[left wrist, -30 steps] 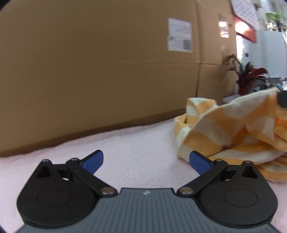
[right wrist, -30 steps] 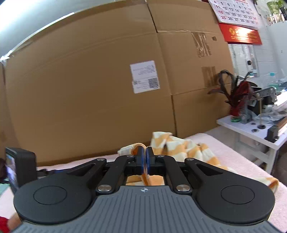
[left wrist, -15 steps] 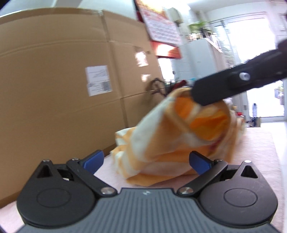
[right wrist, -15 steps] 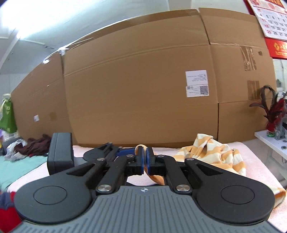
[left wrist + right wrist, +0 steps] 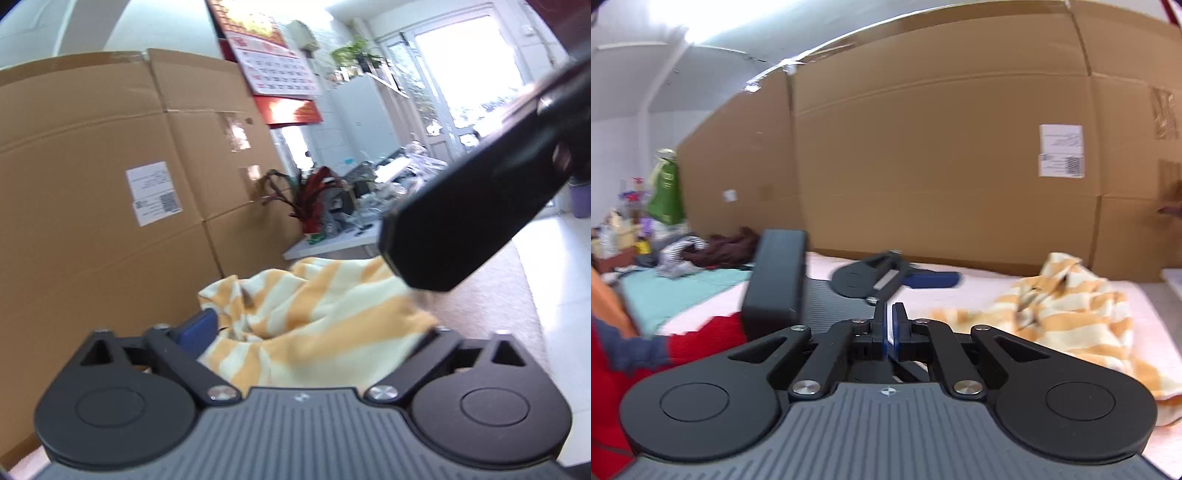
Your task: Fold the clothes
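**Q:** Orange and cream stripes: where, and how tidy?

**A:** Striped garment [image 5: 343, 291], soft and towel-like, bunched into loose ridges at lower centre of the left wrist view. Same heap at right of the right wrist view, sprawled on a pale pink fuzzy cover [image 5: 997, 286]. No flat panel, no straight crease, no stacked layers anywhere.

**Q:** So how far along?

**A:** Barely begun, judging by the crumple. Nothing folded yet. Left to do, most likely: finding an edge, spreading flat, then folding.

**Q:** And the tools?

**A:** Left gripper [image 5: 317, 326] at bottom centre of its own view, matte black arms over a ribbed grey body. Jaws fairly wide and closing, with cloth draped between them. One blue pad [image 5: 195, 328] just beside the fabric's edge, the other hidden under it. No firm pinch visible yet. Right gripper [image 5: 889, 332] at lower centre of its view, blue-lined jaws drawn together to a sliver. No cloth seen between them from that camera. Also looms as a blurred black block at upper right of the left view, just above the heap.

**Q:** Surroundings?

**A:** Tall brown cardboard wall [image 5: 942, 147], smooth, with faint creases and a white label. Dark rumpled clothes pile [image 5: 727, 249] and teal sheet [image 5: 676, 291] at far left. Red sleeve [image 5: 701, 339] at lower left.
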The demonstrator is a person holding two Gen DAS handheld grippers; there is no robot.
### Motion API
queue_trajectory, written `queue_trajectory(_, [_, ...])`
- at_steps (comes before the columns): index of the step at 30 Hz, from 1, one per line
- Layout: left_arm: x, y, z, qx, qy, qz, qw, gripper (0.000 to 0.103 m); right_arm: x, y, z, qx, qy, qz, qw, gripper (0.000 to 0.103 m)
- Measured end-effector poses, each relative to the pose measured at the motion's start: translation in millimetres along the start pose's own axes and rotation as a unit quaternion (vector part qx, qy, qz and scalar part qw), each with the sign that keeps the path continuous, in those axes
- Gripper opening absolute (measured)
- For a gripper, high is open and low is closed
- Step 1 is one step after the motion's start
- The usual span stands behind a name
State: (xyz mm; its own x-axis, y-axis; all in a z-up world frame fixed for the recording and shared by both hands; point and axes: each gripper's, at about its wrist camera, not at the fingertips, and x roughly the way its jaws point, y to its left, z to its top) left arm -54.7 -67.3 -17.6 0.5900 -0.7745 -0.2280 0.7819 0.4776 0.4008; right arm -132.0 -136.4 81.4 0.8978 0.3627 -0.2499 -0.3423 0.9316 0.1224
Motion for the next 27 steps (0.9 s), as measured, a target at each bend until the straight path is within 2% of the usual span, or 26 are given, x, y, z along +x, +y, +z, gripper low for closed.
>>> queue_trajectory(1, [-0.6, -1.7, -0.3, 0.006, 0.000, 0.000, 1.0000, 0.068, -2.5, -0.2, 0.8, 0.001, -0.004, 0.003, 1.000, 0.008])
queue_trajectory(2, [-1.0, -2.8, -0.7, 0.010, 0.001, 0.003, 0.9999, 0.064, -5.1, -0.2, 0.8, -0.001, -0.014, -0.010, 1.000, 0.012])
queue_trajectory(4, [0.5, 1.5, -1.9, 0.001, 0.010, 0.013, 0.9999, 0.064, -8.8, -4.6, 0.1, 0.006, -0.028, -0.052, 0.998, 0.040])
queue_trajectory(6, [4.1, 8.7, -3.4, -0.016, 0.023, 0.027, 0.9992, 0.069, -13.6, -15.2, -2.7, 0.031, -0.040, -0.116, 0.992, 0.046])
queue_trajectory(7, [5.4, 12.1, -4.3, -0.024, 0.029, 0.034, 0.9987, 0.074, -16.2, -21.3, -4.4, 0.046, -0.043, -0.147, 0.987, 0.046])
queue_trajectory(9, [7.7, 16.8, -5.9, -0.030, 0.037, 0.057, 0.9973, 0.077, -21.9, -36.4, -8.9, 0.084, -0.032, -0.208, 0.974, 0.046])
queue_trajectory(10, [8.8, 18.8, -6.4, -0.032, 0.039, 0.065, 0.9966, 0.075, -24.3, -43.9, -12.4, 0.102, -0.024, -0.230, 0.968, 0.046])
queue_trajectory(11, [10.2, 20.7, -6.8, -0.035, 0.042, 0.072, 0.9959, 0.067, -25.7, -50.7, -16.2, 0.120, -0.013, -0.243, 0.962, 0.046])
queue_trajectory(12, [11.8, 22.5, -7.2, -0.038, 0.045, 0.078, 0.9952, 0.061, -26.7, -57.2, -21.2, 0.141, -0.004, -0.248, 0.958, 0.046])
queue_trajectory(14, [14.9, 26.1, -8.5, -0.050, 0.055, 0.088, 0.9934, 0.035, -25.9, -67.4, -31.9, 0.179, 0.009, -0.248, 0.952, 0.046])
queue_trajectory(16, [14.2, 30.8, -9.7, -0.063, 0.053, 0.095, 0.9920, 0.023, -20.9, -71.6, -40.9, 0.201, 0.010, -0.248, 0.948, 0.046])
queue_trajectory(19, [11.3, 37.8, -10.6, -0.079, 0.046, 0.108, 0.9900, 0.022, -6.4, -71.6, -50.0, 0.208, 0.003, -0.265, 0.942, 0.047])
queue_trajectory(23, [9.8, 50.7, -13.0, -0.108, 0.048, 0.125, 0.9850, 0.022, 13.7, -73.6, -54.2, 0.208, 0.005, -0.256, 0.944, 0.045])
queue_trajectory(24, [9.9, 54.6, -13.7, -0.116, 0.048, 0.132, 0.9832, 0.022, 18.3, -73.5, -54.0, 0.206, 0.008, -0.253, 0.945, 0.043])
queue_trajectory(26, [9.6, 64.8, -15.2, -0.139, 0.049, 0.146, 0.9783, 0.024, 29.1, -73.0, -53.2, 0.199, 0.020, -0.261, 0.944, 0.029])
queue_trajectory(27, [8.9, 70.8, -16.0, -0.153, 0.048, 0.154, 0.9750, 0.024, 33.0, -74.4, -52.0, 0.201, 0.027, -0.265, 0.943, 0.014])
